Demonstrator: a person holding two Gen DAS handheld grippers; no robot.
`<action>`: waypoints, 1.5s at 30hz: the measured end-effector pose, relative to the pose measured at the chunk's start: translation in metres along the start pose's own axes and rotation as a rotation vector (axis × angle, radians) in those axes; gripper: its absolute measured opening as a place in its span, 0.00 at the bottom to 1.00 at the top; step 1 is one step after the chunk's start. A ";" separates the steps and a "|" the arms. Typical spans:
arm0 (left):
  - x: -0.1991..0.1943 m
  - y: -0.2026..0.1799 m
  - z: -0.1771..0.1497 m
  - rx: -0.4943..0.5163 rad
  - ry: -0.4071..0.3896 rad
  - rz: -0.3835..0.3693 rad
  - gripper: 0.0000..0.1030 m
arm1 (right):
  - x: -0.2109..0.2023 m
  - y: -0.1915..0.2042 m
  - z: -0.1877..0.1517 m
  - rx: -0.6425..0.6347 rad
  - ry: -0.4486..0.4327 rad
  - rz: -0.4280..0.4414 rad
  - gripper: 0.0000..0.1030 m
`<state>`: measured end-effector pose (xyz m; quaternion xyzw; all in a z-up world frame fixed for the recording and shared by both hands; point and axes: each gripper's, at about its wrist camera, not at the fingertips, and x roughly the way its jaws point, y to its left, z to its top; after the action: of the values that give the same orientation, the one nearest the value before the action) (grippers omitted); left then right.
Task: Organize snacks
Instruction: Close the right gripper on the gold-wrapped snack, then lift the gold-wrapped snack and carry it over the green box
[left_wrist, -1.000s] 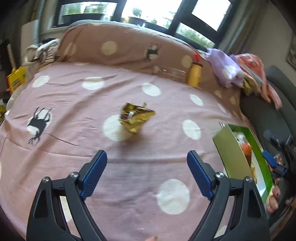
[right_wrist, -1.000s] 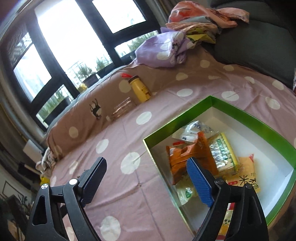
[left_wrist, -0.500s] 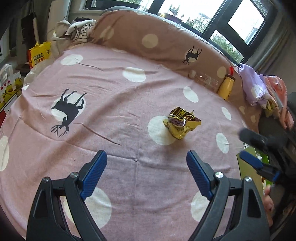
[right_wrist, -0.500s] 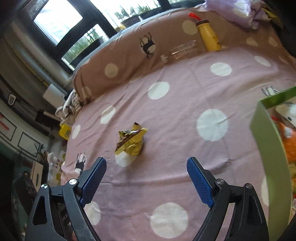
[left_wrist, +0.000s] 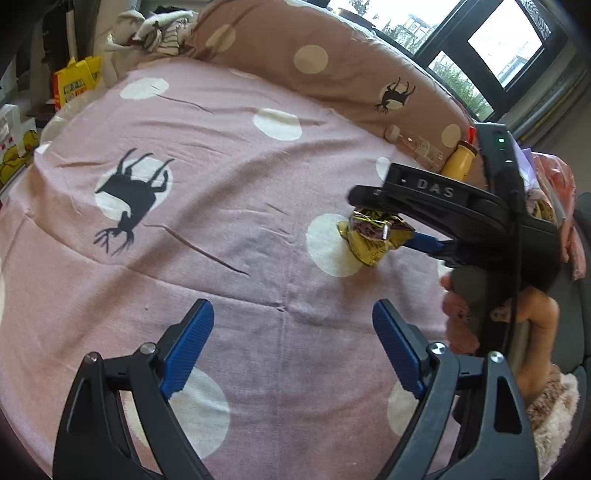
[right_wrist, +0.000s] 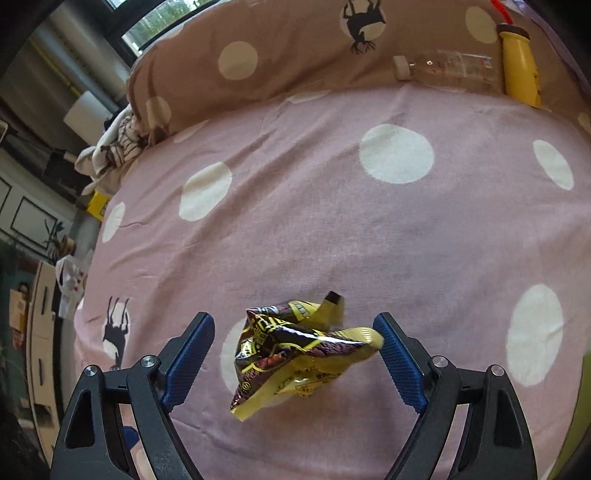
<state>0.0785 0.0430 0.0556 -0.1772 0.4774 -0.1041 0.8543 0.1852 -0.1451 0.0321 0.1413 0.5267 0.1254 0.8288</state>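
Straddling the crumpled gold-and-brown foil snack packet (right_wrist: 295, 350), the right gripper (right_wrist: 293, 356) is standing with its blue ribbed pads parted; its jaws have just been closing, and one corner of the packet is lying right at the right-hand pad (right_wrist: 397, 360), though whether it is touching cannot be told. The packet is sitting on the pink polka-dot bedcloth (right_wrist: 332, 206), partly over a white dot.

Nearer the viewer than the packet, in the left wrist view, the left gripper (left_wrist: 293, 347) is hovering over bare cloth, its fingers spread wide and holding nothing. A hand (left_wrist: 480, 314) is gripping the right gripper's black handle, just to the packet's right there.

To the packet's left, a black deer print (left_wrist: 133, 199) is showing on a white dot.

Beyond the packet, along the brown dotted bolster (right_wrist: 295, 55), a clear plastic bottle (right_wrist: 447, 68) is lying on its side, and a yellow bottle with a red cap (right_wrist: 519, 70) is lying just beside it. Farther left of the bolster, a bundle of striped cloth (right_wrist: 114, 144) is lying at the bedcloth's edge.
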 end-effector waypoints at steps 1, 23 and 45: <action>0.001 0.000 0.000 -0.001 0.009 -0.015 0.85 | 0.004 -0.003 -0.002 0.015 0.014 0.014 0.78; 0.046 -0.069 -0.043 0.294 0.197 -0.083 0.86 | -0.049 -0.058 -0.101 0.197 0.026 0.151 0.54; 0.004 -0.127 -0.065 0.458 0.017 -0.230 0.47 | -0.111 -0.063 -0.132 0.207 -0.153 0.207 0.54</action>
<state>0.0237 -0.0884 0.0724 -0.0313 0.4250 -0.3076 0.8507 0.0233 -0.2292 0.0484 0.2884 0.4549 0.1439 0.8302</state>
